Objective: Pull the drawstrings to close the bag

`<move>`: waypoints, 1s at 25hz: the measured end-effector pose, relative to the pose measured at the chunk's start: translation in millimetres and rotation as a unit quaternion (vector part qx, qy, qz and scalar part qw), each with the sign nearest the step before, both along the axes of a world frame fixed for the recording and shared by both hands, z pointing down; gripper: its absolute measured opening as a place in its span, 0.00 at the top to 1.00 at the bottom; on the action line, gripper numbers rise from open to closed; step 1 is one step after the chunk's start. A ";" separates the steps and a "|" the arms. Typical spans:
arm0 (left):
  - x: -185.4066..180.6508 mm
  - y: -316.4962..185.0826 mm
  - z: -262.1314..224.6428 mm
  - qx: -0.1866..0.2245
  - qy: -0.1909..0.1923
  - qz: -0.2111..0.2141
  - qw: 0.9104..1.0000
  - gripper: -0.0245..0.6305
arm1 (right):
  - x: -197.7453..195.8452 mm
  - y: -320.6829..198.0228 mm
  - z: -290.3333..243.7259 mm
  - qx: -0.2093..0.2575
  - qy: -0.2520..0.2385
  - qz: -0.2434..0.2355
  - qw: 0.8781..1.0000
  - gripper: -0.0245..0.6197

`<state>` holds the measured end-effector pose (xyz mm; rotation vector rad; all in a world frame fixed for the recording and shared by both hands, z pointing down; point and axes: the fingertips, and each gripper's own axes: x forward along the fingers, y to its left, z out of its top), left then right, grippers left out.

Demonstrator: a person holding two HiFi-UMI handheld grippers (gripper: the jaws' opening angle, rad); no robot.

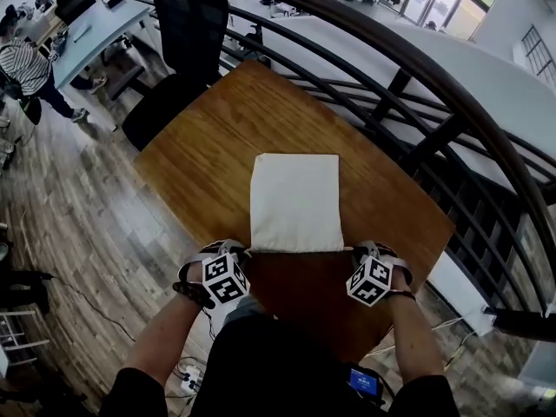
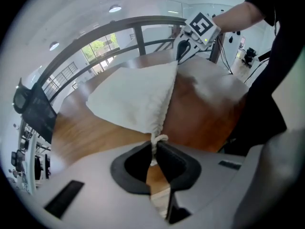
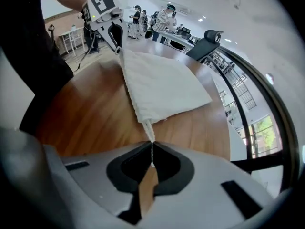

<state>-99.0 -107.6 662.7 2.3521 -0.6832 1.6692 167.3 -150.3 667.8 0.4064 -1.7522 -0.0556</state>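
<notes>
A flat white cloth bag (image 1: 295, 200) lies on the wooden table (image 1: 217, 137), its mouth edge toward me. My left gripper (image 1: 241, 252) is at the mouth's left corner and my right gripper (image 1: 358, 253) at the right corner. In the left gripper view, the left gripper (image 2: 155, 154) is shut on the knotted white drawstring (image 2: 158, 139) coming out of the bag (image 2: 138, 99). In the right gripper view, the right gripper (image 3: 152, 155) is shut on the thin drawstring (image 3: 149, 130) at the other corner of the bag (image 3: 162, 87). The mouth edge looks straight, with little gathering.
A curved black railing (image 1: 408, 68) runs close behind and to the right of the table. A black office chair (image 1: 178, 42) stands at the table's far left. The table's near edge is just beneath my grippers. People stand at desks far off (image 3: 164, 18).
</notes>
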 end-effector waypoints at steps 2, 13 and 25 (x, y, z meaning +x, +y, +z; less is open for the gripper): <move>0.8 1.8 -4.0 0.009 -0.001 -0.007 1.000 0.91 | 1.2 1.1 -3.8 0.020 0.004 0.016 1.000 0.96; -23.4 -12.9 -17.5 0.044 -0.015 0.038 0.998 0.91 | 15.4 -6.7 -35.2 0.070 0.023 0.113 0.991 0.96; -56.8 -49.5 -20.7 0.074 -0.022 -0.006 0.997 0.91 | 27.7 -18.5 -40.7 0.080 0.021 0.178 0.981 0.96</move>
